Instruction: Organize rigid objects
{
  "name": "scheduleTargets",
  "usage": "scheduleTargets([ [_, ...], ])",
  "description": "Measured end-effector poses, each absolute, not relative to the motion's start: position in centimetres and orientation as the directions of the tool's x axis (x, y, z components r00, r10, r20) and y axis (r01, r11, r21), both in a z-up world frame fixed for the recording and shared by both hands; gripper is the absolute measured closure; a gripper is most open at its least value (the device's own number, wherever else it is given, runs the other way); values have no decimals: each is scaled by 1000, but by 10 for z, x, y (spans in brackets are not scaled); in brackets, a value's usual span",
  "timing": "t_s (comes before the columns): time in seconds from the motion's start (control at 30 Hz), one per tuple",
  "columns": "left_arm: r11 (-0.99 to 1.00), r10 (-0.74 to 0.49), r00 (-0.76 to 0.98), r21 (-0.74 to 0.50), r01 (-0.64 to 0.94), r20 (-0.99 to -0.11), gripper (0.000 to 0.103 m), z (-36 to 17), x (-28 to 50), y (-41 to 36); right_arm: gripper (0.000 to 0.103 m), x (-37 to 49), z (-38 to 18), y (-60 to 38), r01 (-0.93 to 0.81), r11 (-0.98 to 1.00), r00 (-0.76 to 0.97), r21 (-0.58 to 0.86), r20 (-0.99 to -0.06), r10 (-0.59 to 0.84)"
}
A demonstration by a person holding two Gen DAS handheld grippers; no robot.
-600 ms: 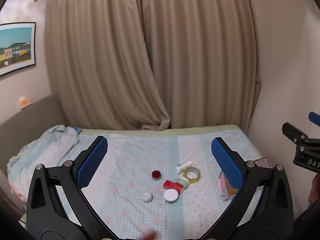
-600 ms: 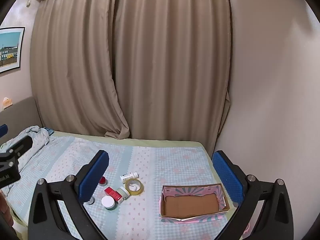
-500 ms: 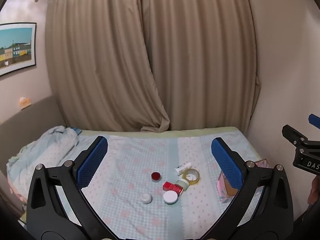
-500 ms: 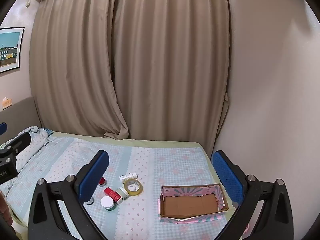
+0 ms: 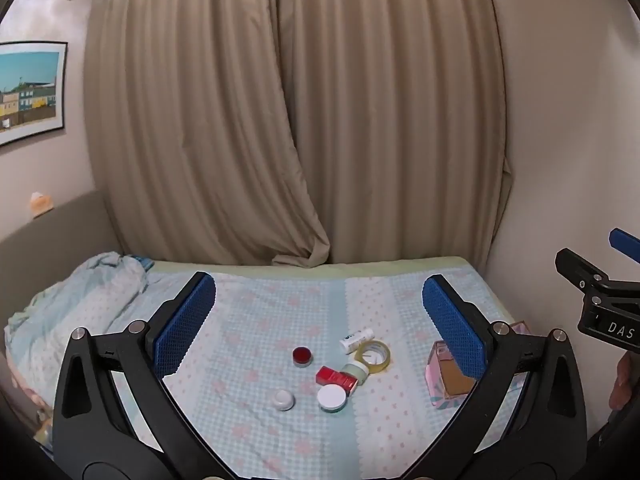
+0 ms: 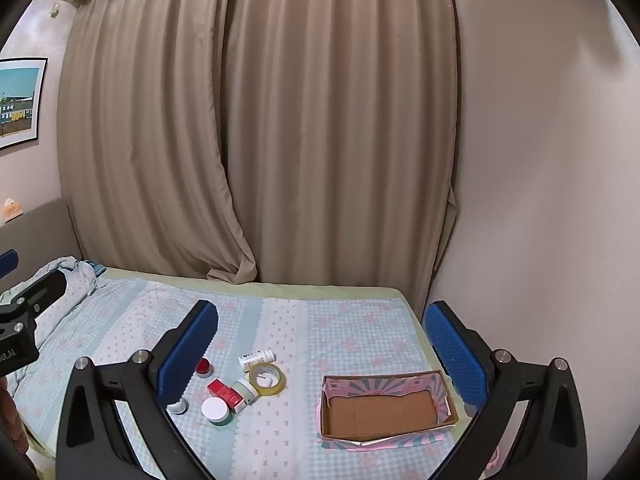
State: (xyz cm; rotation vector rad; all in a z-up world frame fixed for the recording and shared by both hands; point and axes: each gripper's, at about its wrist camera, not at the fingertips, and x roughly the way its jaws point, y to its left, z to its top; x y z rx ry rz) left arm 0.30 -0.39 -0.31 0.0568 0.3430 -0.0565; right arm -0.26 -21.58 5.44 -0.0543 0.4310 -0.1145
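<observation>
Both grippers, left gripper (image 5: 316, 320) and right gripper (image 6: 320, 340), are held with fingers apart, nothing gripped. The tape roll (image 6: 267, 378), centre frame, is best approached first, then carried to the empty box (image 6: 440, 390) at lower right.

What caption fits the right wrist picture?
Open right hand-held gripper above a bed, small items beside an empty cardboard box.
</observation>
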Motion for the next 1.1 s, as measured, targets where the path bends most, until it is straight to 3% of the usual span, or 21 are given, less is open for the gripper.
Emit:
scheduleTargets([
  [1.1, 999, -40, 940, -1, 42, -338, 0, 9, -4, 4, 0, 5, 27, -219, 40, 996, 918, -78, -391, -67],
])
